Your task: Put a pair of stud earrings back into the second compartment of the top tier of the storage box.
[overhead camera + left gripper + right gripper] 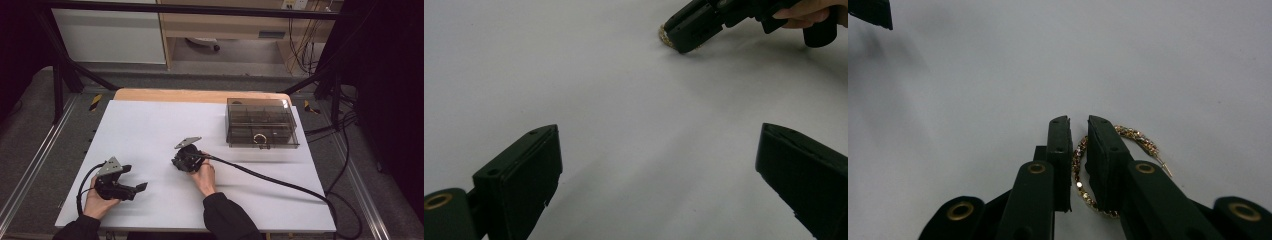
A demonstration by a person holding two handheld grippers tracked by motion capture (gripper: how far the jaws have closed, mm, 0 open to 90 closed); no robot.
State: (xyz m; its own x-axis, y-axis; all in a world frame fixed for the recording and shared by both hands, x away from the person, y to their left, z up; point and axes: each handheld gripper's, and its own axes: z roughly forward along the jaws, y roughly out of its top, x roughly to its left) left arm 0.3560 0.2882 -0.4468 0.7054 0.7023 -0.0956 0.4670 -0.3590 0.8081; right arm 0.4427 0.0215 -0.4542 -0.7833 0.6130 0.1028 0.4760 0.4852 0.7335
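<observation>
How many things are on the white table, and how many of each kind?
Grippers: 2, the left gripper and the right gripper
Hoop earrings: 2, the sparkly gold hoop earring on the table at the right gripper's jaws, and another hoop inside the box
Clear boxes with compartments: 1, the box
Total: 5

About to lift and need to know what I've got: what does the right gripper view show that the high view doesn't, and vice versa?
Right gripper view: a gold hoop earring, one side pinched between the right tool jaws. High view: the open left tool and a smoky compartment box at far right. Both: the right tool and the white sheet.
</observation>
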